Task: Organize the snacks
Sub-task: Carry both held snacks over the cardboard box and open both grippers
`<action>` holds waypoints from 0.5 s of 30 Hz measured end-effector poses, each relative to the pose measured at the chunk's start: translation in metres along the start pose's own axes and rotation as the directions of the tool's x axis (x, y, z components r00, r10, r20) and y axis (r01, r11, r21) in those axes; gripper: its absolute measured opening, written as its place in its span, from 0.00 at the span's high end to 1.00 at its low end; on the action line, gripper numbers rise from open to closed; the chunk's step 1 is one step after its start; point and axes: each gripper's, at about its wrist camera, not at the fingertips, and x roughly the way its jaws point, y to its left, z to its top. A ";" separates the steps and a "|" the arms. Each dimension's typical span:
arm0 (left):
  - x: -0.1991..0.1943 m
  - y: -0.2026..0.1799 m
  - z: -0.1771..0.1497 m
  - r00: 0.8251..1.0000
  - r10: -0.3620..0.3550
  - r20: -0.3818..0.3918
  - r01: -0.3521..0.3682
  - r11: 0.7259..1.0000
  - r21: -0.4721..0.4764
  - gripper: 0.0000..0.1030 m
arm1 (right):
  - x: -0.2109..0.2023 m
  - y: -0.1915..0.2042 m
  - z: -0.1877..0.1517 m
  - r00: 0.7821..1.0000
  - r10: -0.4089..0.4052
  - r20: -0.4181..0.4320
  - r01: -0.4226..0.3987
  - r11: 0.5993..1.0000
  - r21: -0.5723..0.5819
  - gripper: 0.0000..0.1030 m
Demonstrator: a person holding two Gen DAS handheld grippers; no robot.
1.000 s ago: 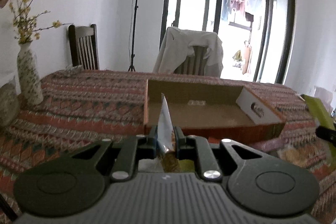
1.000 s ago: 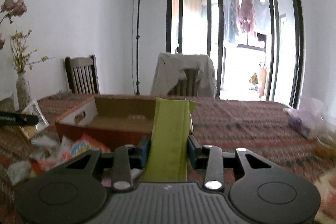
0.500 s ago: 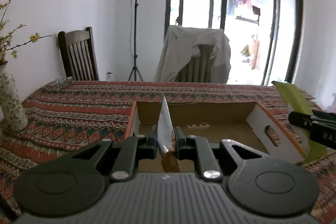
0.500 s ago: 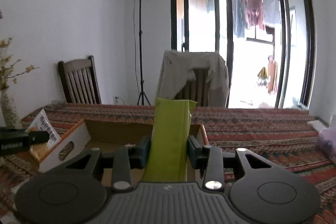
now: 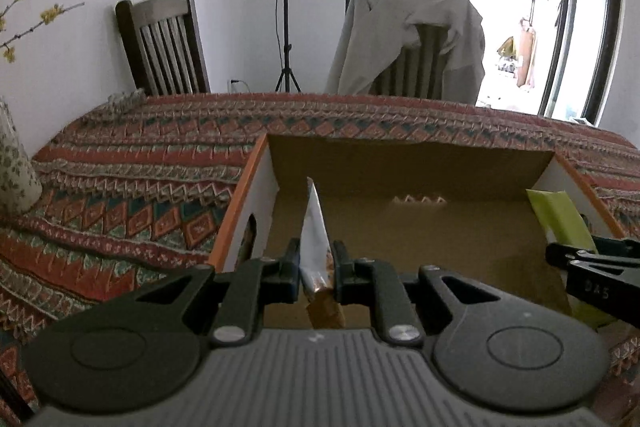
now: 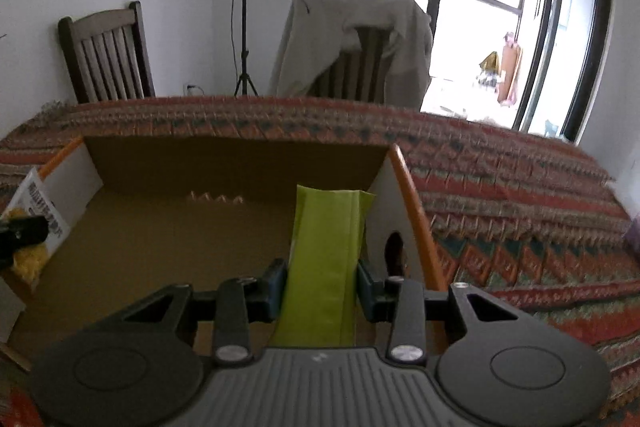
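An open cardboard box [image 5: 400,163] with white, orange-edged end walls sits on the patterned tablecloth; its brown floor is bare. My left gripper [image 5: 316,267] is shut on a thin white snack packet [image 5: 314,227] held edge-on over the box's left end. My right gripper [image 6: 322,287] is shut on a green snack packet [image 6: 326,251] held upright over the box [image 6: 236,155] at its right end. The green packet [image 5: 558,219] and right gripper [image 5: 592,267] show at the right of the left wrist view. The white packet [image 6: 40,203] shows at the left of the right wrist view.
The table carries a striped red patterned cloth [image 5: 140,179]. A floral vase [image 5: 12,167] stands at the far left. Two chairs stand behind the table, a bare wooden one [image 5: 160,47] and one draped with a grey garment [image 5: 408,39]. A light stand [image 5: 285,7] is by the wall.
Both grippers have moved forward and down with their packets, from before the box to over its inside. The box looms larger in both views.
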 end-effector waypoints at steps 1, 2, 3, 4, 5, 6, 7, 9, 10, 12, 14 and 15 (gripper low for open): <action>0.001 0.001 -0.001 1.000 -0.002 -0.002 0.002 1.000 -0.002 0.85 | 0.000 0.000 -0.002 1.000 0.005 -0.003 -0.005 1.000 -0.002 0.64; 0.002 0.003 -0.001 1.000 -0.003 -0.001 0.003 1.000 -0.004 0.84 | -0.001 -0.001 -0.003 1.000 0.012 -0.004 -0.012 1.000 -0.002 0.64; 0.001 0.002 -0.003 1.000 -0.005 0.000 0.005 1.000 -0.007 0.84 | -0.001 -0.001 -0.004 1.000 0.018 -0.006 -0.018 1.000 -0.006 0.64; 0.002 0.004 -0.004 1.000 -0.007 -0.002 0.007 1.000 -0.012 0.84 | -0.002 0.000 -0.004 1.000 0.021 -0.005 -0.021 1.000 -0.013 0.64; 0.002 0.005 -0.005 1.000 -0.007 -0.007 0.007 1.000 -0.016 0.85 | -0.004 0.001 -0.004 1.000 0.025 -0.004 -0.025 1.000 -0.016 0.64; 0.003 0.006 -0.006 1.000 -0.010 -0.009 0.010 1.000 -0.019 0.85 | -0.005 0.002 -0.004 1.000 0.027 -0.001 -0.027 0.999 -0.017 0.65; 0.003 0.007 -0.007 1.000 -0.017 -0.012 0.017 1.000 -0.018 0.84 | -0.007 0.002 -0.005 1.000 0.030 0.002 -0.030 0.999 -0.018 0.67; 0.001 0.006 -0.008 1.000 -0.027 -0.007 0.027 1.000 -0.013 0.82 | -0.010 0.000 -0.004 0.999 0.041 0.009 -0.041 0.999 -0.016 0.65; -0.001 0.007 -0.009 0.999 -0.036 -0.003 0.036 0.999 -0.015 0.77 | -0.011 -0.001 -0.004 0.999 0.045 0.015 -0.045 0.999 -0.014 0.64; -0.008 0.009 -0.009 0.998 -0.057 0.014 0.057 0.998 -0.027 0.60 | -0.017 -0.004 -0.004 0.998 0.059 0.027 -0.059 0.998 -0.003 0.58; -0.016 0.013 -0.008 0.997 -0.070 0.044 0.072 0.997 -0.042 0.28 | -0.024 -0.009 -0.005 0.997 0.067 0.050 -0.067 0.998 0.012 0.36; -0.020 0.014 -0.007 0.995 -0.076 0.059 0.079 0.996 -0.047 0.19 | -0.029 -0.012 -0.006 0.995 0.071 0.066 -0.072 0.997 0.016 0.31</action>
